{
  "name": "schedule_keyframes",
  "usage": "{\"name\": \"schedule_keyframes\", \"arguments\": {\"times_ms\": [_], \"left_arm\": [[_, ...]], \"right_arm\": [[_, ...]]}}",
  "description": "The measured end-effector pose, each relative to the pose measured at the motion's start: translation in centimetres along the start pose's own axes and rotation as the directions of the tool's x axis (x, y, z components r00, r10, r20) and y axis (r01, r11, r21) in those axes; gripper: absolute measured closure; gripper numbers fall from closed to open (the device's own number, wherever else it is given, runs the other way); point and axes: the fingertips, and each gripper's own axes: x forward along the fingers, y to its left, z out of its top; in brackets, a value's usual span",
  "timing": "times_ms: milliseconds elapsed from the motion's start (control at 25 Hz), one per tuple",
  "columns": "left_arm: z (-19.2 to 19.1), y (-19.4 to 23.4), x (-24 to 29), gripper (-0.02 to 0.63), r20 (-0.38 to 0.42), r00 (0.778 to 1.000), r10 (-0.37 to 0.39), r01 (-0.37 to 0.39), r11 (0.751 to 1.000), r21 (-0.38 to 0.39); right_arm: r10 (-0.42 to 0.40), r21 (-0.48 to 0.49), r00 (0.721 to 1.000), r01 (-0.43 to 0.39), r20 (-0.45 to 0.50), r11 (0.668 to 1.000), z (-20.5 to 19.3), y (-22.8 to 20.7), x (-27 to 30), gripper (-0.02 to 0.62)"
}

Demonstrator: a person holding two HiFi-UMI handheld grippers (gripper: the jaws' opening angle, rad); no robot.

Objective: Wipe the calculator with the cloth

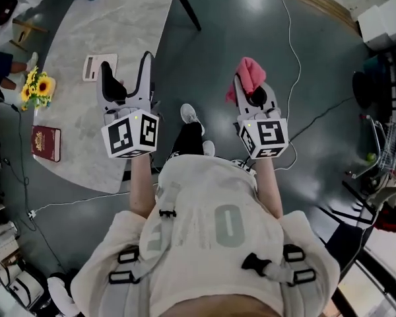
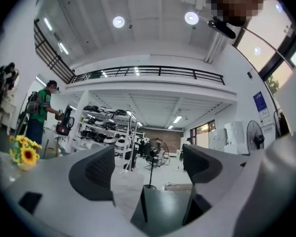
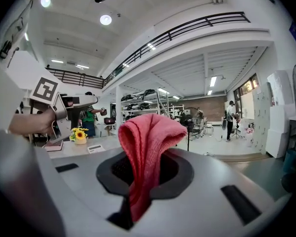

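Approaching step: cloth [image 3: 149, 137] is held apart from calculator [image 1: 99, 67]; wiping judged not begun.
Right claw [image 3: 148, 174]: clenched on cloth.
Left claw [image 2: 148, 167]: released, empty.
Next, likely: cloth to be lowered onto calculator.

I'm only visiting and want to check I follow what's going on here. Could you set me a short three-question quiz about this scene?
1. True or false: the left claw is clamped on something.
2. What does the right claw hold? A sunflowers; B pink cloth; C red book.
3. Which white thing lies on the table beside the left claw?
Key: 1 false, its jaws stand apart with nothing between them; 2 B; 3 the calculator.
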Motion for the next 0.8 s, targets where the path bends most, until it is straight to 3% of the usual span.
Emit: {"name": "schedule_keyframes", "arguments": {"times_ms": [120, 400, 640, 800], "left_arm": [[0.6, 1.9, 1.0, 0.192, 0.011, 0.998, 0.061, -0.062, 0.992, 0.106], [0.2, 10.6, 3.7, 0.172, 0.016, 0.972, 0.233, -0.233, 0.969, 0.083], [0.8, 20.0, 5.5, 0.093, 0.012, 0.919, 0.394, -0.394, 0.915, 0.084], [1.2, 25.0, 4.6, 0.053, 0.006, 0.872, 0.49, -0.489, 0.868, 0.087]], "right_arm": [[0.061, -0.006, 0.998, -0.061, 0.003, 0.998, 0.8, 0.9, 2.7, 0.537], [0.252, -0.071, 0.967, -0.25, 0.019, 0.966, 4.0, 4.7, 13.8, 0.537], [0.442, -0.14, 0.897, -0.436, 0.017, 0.889, 7.7, 11.7, 24.6, 0.537], [0.584, -0.191, 0.812, -0.573, 0.001, 0.797, 9.2, 18.2, 28.9, 0.537]]}}
